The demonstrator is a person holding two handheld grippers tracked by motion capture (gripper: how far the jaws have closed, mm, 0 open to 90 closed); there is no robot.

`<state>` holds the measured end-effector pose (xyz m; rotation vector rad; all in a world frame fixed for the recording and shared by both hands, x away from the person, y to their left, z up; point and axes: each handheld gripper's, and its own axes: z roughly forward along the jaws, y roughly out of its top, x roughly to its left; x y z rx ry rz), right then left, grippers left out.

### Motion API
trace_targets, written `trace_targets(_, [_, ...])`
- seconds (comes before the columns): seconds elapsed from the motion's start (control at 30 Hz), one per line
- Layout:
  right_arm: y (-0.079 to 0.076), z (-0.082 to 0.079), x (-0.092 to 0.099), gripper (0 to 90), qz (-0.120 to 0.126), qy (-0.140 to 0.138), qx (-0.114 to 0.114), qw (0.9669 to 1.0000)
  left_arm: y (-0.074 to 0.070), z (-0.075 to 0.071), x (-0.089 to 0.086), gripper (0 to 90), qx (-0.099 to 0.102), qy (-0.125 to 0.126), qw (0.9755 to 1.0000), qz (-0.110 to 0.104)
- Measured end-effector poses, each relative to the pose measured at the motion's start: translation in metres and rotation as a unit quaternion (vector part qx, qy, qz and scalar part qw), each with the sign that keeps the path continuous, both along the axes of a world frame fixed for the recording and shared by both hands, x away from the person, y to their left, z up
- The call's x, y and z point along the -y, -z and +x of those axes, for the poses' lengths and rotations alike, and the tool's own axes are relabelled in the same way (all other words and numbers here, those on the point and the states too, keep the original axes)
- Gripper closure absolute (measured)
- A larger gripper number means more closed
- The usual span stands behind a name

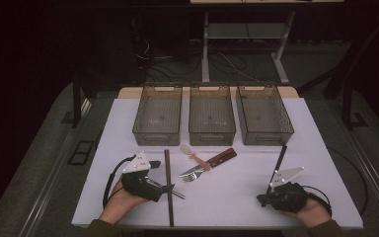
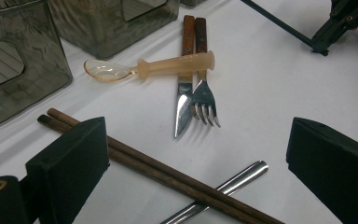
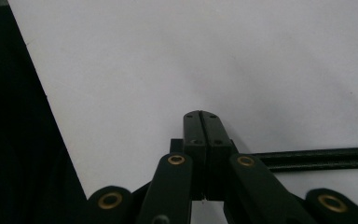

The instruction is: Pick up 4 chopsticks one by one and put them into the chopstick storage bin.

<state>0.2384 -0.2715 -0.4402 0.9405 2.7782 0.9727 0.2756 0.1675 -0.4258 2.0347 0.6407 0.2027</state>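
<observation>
Right gripper jaws pressed together over the white table — a dark rod beside them.

My left tongs have matt black pads. Beneath them lie dark wooden chopsticks, a polished metal rod, wood-handled knife and fork, translucent plastic spoon, on the smooth white bench.

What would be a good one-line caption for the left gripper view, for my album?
Open left gripper above brown chopsticks crossing a steel rod, with knife, fork and amber spoon beyond.
</observation>
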Motion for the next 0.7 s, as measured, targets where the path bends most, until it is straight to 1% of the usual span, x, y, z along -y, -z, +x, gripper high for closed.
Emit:
trace_targets(0.13, [-0.0006, -0.0022, 0.0021, 89.3, -0.005, 0.004, 0.000, 1.0000, 0.0001, -0.0001, 0.0002, 4.8, 0.000, 0.000, 1.0000, 0.000])
trace_targets(0.33, [-0.0012, -0.0043, 0.0031, 89.3, -0.010, 0.004, 0.000, 0.9999, 0.0000, 0.0003, -0.0002, 4.8, 0.000, 0.000, 1.0000, 0.000])
trace_targets(0.47, [-0.0020, -0.0054, 0.0030, 89.3, -0.017, 0.001, 0.000, 0.9999, -0.0002, -0.0002, 0.0001, 4.8, 0.000, -0.001, 1.0000, -0.002])
trace_targets(0.63, [-0.0022, -0.0053, 0.0037, 89.3, -0.017, -0.001, -0.002, 0.9998, -0.0002, -0.0002, 0.0001, 4.8, -0.001, -0.001, 1.0000, -0.002])
trace_targets(0.7, [-0.0029, -0.0062, 0.0035, 89.3, -0.024, -0.004, 0.001, 0.9997, -0.0001, -0.0002, 0.0002, 4.8, -0.001, -0.001, 1.0000, -0.002])
